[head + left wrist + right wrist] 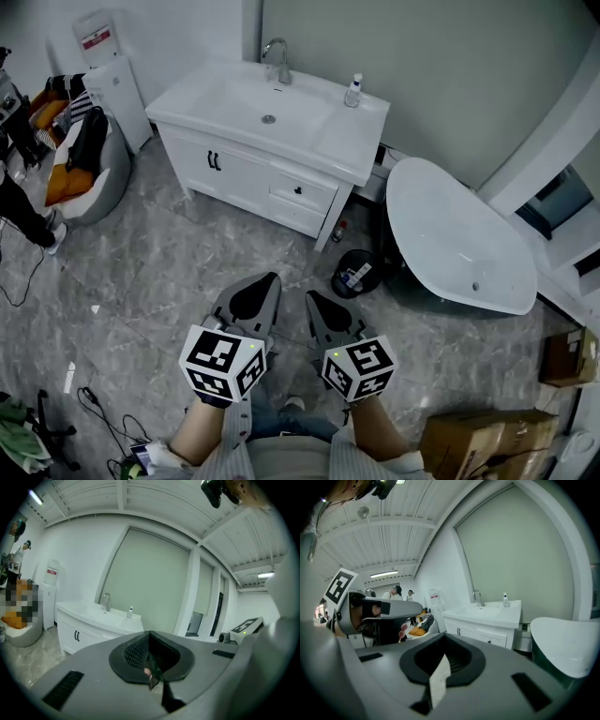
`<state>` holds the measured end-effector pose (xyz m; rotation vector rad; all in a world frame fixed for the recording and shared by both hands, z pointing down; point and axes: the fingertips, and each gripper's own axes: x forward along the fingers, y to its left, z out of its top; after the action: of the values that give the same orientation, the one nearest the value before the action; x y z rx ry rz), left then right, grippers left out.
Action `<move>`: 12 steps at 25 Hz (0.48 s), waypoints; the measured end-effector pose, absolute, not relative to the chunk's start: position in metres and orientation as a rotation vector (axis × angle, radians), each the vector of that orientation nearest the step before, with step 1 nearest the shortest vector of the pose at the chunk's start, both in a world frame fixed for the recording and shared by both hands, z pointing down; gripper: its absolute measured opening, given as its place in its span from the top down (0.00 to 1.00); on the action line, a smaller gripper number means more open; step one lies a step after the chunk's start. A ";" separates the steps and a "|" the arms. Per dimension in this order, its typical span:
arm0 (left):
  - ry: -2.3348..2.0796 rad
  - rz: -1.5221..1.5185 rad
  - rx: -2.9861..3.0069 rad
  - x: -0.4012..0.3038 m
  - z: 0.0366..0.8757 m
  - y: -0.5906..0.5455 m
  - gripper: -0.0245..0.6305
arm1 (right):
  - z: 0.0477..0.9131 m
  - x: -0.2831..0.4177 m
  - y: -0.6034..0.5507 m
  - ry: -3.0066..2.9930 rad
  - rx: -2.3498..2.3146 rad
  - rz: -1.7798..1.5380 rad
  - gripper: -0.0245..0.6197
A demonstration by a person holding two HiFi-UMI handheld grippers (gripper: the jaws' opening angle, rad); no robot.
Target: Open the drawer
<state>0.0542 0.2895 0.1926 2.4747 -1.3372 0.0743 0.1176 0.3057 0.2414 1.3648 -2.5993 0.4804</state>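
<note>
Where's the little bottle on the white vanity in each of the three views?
Head view: bottle, upper middle of the picture.
Left gripper view: bottle, just left of centre.
Right gripper view: bottle, right of centre, mid-height.
Shared landmark: faucet, left of the bottle everywhere.

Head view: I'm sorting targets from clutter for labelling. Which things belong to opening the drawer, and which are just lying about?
For the job: vanity, its knobbed drawer, left claw and right claw, both shut and empty.

Lying about: bathtub, soap bottle, beanbag, cardboard box, round black bin.
</note>
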 end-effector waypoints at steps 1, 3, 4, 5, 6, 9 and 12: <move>-1.332 0.077 2.477 0.050 0.192 0.279 0.94 | 0.242 0.114 0.295 -2.593 1.375 0.484 0.95; -1.319 0.082 2.481 0.041 0.193 0.260 0.94 | 0.242 0.107 0.276 -2.583 1.391 0.485 0.95; -1.312 0.085 2.484 0.037 0.194 0.251 0.94 | 0.243 0.103 0.268 -2.579 1.393 0.486 0.95; -1.304 0.089 2.486 0.034 0.194 0.243 0.94 | 0.245 0.098 0.260 -2.574 1.393 0.488 0.95; -1.296 0.091 2.490 0.030 0.195 0.235 0.94 | 0.246 0.093 0.252 -2.569 1.393 0.490 0.95; -1.273 0.097 2.510 0.021 0.194 0.212 0.94 | 0.251 0.082 0.231 -2.554 1.410 0.505 0.95; -1.255 0.101 2.528 0.009 0.195 0.193 0.94 | 0.256 0.071 0.212 -2.546 1.432 0.520 0.95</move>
<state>0.0094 0.1932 0.1950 2.5283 -1.2555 0.1010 0.0710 0.2122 0.2558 1.4324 -2.5457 0.5197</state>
